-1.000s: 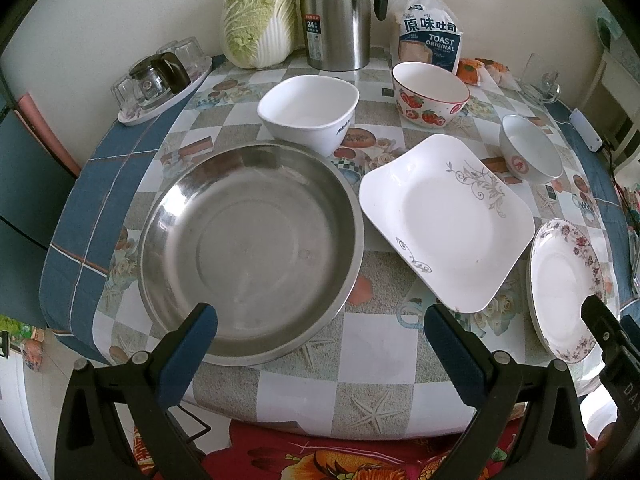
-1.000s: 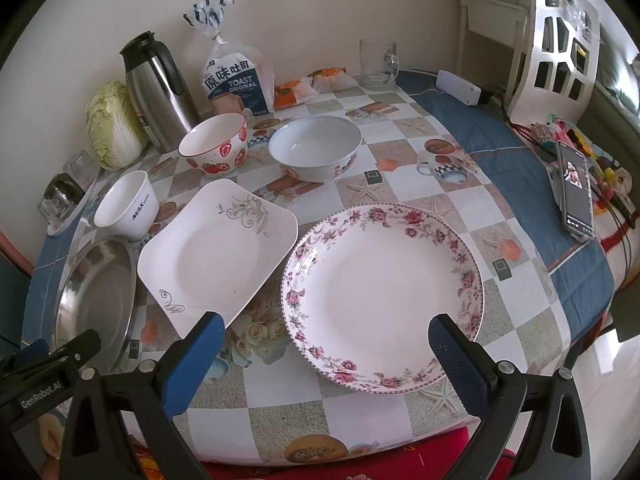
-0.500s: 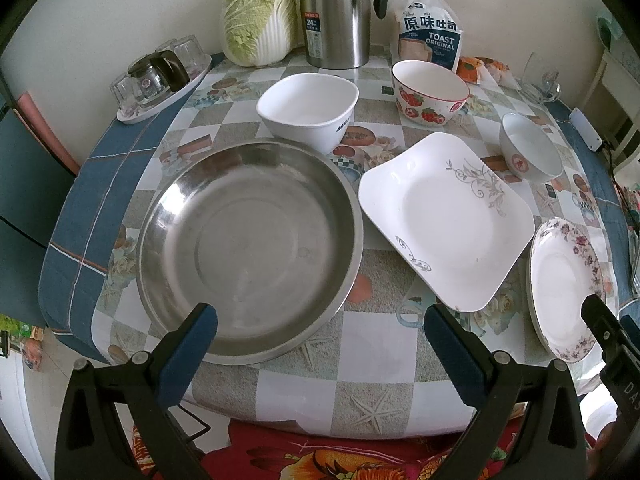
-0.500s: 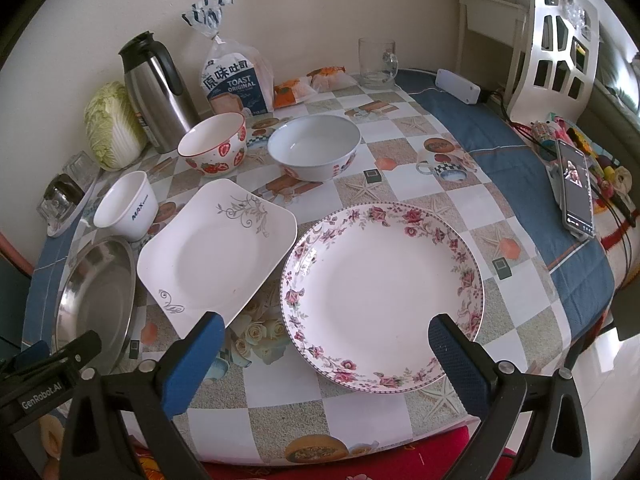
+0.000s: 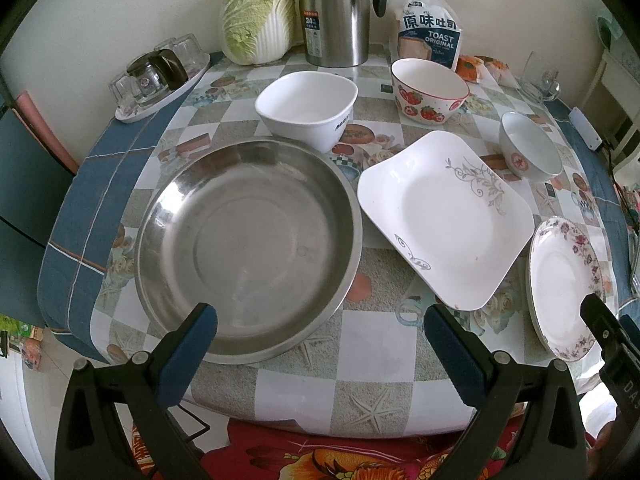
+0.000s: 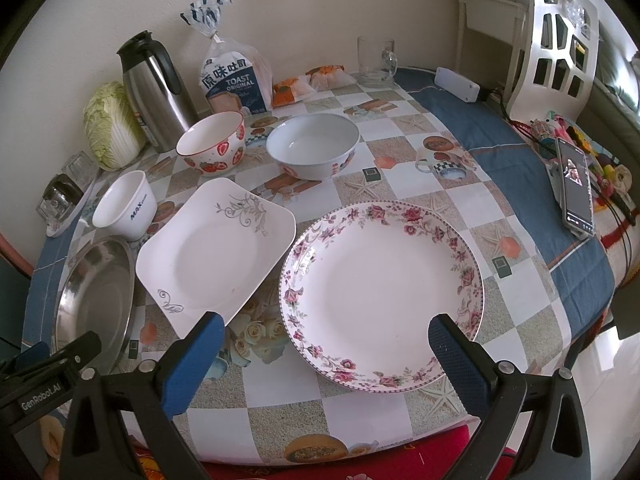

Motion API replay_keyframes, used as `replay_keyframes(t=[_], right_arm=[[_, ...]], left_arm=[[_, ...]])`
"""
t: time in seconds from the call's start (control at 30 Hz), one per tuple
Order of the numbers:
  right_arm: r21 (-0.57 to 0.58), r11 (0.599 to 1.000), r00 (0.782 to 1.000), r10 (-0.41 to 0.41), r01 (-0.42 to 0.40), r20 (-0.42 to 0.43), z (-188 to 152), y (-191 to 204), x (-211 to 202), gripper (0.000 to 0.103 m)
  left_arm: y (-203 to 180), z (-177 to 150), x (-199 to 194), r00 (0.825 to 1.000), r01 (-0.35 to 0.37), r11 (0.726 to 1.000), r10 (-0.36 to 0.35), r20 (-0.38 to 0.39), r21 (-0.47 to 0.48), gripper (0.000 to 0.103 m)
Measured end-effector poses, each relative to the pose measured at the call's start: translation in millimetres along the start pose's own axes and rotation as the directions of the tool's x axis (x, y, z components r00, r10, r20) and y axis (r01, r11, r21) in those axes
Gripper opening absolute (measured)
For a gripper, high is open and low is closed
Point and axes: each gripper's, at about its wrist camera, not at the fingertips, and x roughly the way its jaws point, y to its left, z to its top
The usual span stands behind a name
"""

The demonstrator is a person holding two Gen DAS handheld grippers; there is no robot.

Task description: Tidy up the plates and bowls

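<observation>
Checkered table (image 5: 360,344) has dishes laid out singly, unstacked; my left gripper (image 5: 320,344) and right gripper (image 6: 326,344) hover wide open, empty, steel pan (image 5: 248,248) at 11, floral plate (image 6: 380,292) at 12.

A big green cabbage (image 5: 258,16) sits at the back of the bench (image 5: 360,364), by the wall. A shiny metal jug (image 5: 336,12) stands just beside it. Next comes a bag of toast bread (image 5: 430,36). A clear glass mug (image 6: 376,62) stands near the far corner. A tray of small glasses (image 5: 160,76) sits at the left edge. A phone (image 6: 576,188) lies on the blue cloth at the right.
</observation>
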Motion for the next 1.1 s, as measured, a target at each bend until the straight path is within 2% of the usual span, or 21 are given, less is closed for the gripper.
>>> replay_keyframes(t=[0.5,0.6,0.7,0.87,0.97,1.1], right_arm=[[0.001,1.000,1.000,-0.004,0.004,-0.009,-2,1,4,0.103],[-0.003,1.000,1.000,-0.004,0.004,-0.017,-1,2,5,0.103],[-0.018,1.000,0.999,0.004,-0.004,-0.032,0,7,7,0.103],[-0.045,0.999,1.000,0.004,-0.006,-0.023,6,17,7,0.103],[-0.096,0.995,0.999,0.013,-0.017,-0.037,9,33,11,0.103],[-0.153,0.986,0.997,0.051,-0.058,-0.051,12,60,19,0.103]], left_arm=[[7,2,-1,1.000,0.016,0.999,-0.016,-0.008,-0.029,0.103],[18,5,-2,0.998,0.064,0.995,-0.064,-0.003,-0.079,0.103],[40,9,-2,0.993,0.122,0.977,-0.120,0.022,-0.173,0.103],[75,12,2,0.992,0.129,0.942,-0.120,0.048,-0.311,0.103],[101,11,7,0.990,0.143,0.905,-0.129,0.063,-0.401,0.103],[129,8,14,0.992,0.125,0.862,-0.105,0.068,-0.492,0.103]])
